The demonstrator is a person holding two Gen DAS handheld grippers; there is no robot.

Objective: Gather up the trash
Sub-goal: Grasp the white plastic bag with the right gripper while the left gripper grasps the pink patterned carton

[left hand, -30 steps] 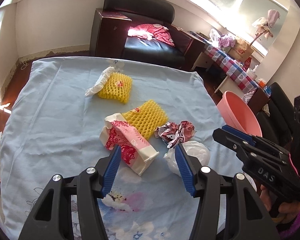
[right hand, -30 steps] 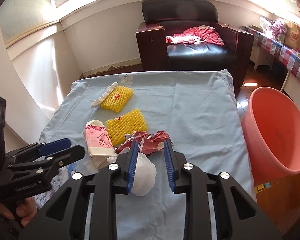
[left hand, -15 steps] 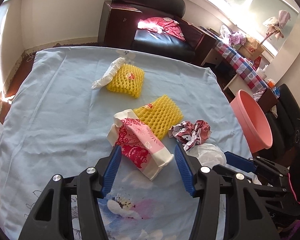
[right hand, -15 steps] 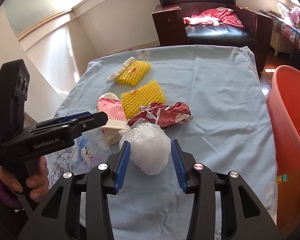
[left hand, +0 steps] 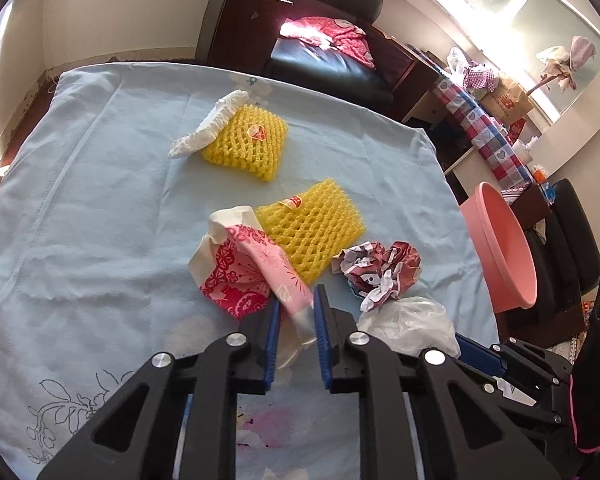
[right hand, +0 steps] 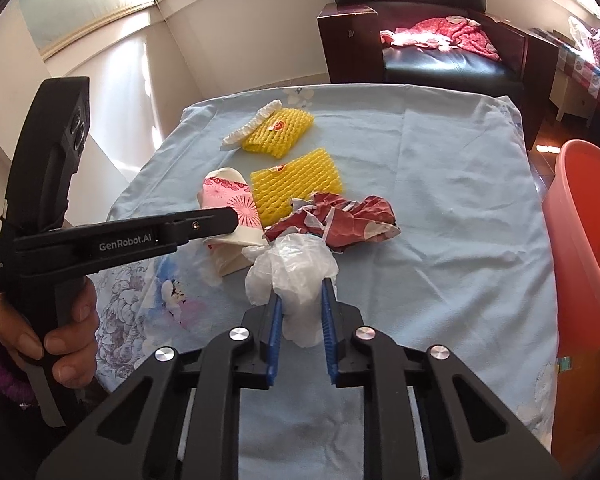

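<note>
Pink paper bag (left hand: 256, 272) newly pinched in left gripper (left hand: 296, 312), white plastic bag (right hand: 296, 276) in right gripper (right hand: 300, 304)

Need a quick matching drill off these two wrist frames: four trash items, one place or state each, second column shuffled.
1. pink patterned bag
2. white plastic bag
3. crumpled red paper
4. white foam strip

A. loose, beside the plastic bag
B. pinched by the right hand-held gripper
C. against the far yellow foam net
D. pinched by the left hand-held gripper

Pairs: 1-D, 2-B, 3-A, 4-C
</note>
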